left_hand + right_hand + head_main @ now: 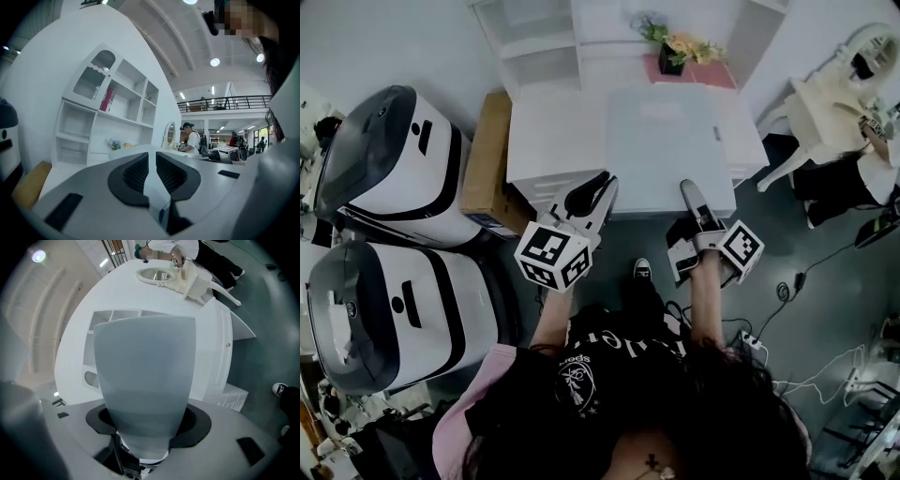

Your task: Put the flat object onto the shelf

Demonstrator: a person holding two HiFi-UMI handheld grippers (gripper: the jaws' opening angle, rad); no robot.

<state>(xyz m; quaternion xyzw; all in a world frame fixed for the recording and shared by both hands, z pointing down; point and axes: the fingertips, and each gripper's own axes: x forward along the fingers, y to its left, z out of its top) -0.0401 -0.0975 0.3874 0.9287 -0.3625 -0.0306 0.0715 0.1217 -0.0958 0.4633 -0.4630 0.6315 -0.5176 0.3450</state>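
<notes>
Left gripper (592,192), right gripper (694,199), clamped on plain, pale grey flat board (666,141)

- Head view: dim, cool grey cast. The white desk top (553,141) is the brightest area, shadows are soft, and the floor is dark.
- Left gripper view: bright. Round ceiling lamps (214,61) at the top blow out to glare.
- Both gripper views: strong fisheye bend with black vignette in the corners.
- Right gripper view: the grey flat panel (145,380) sits close to the lens, soft and out of focus, with haze at the left edge.
- Left gripper (151,161): the body near the lens is blurred.
</notes>
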